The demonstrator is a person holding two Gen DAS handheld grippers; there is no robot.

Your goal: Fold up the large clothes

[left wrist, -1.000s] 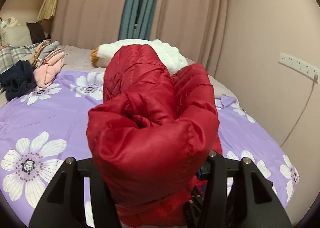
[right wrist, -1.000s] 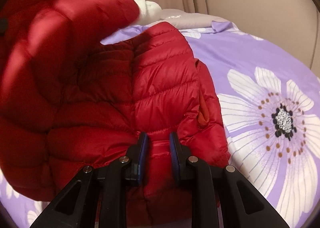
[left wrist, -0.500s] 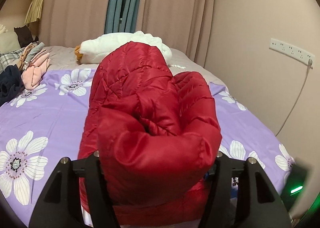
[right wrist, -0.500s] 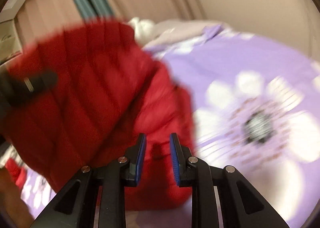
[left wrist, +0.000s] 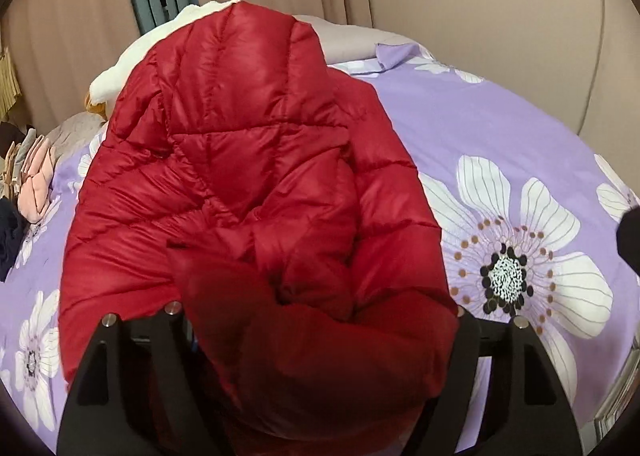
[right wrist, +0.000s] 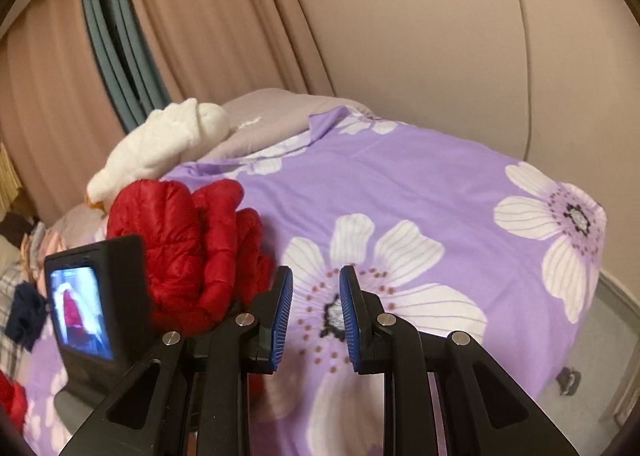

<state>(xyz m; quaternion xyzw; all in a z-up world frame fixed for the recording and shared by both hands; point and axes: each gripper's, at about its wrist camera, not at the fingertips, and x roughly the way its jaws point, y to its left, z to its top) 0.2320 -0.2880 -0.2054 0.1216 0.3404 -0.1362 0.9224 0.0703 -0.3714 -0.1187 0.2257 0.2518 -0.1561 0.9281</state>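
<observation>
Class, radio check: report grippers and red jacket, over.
Left gripper jaws have just been opening, red jacket between them, grip unclear. Right gripper open, empty. Jacket bundled on purple bedcover; nothing blocking.

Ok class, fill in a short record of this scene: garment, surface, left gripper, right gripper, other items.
garment: red puffer jacket, bundled
surface: purple flowered bedcover
left gripper: jaws wide, just been opening, jacket between them; grip unclear
right gripper: narrow gap, empty
other items: white plush toy; clothes pile at far left
</observation>
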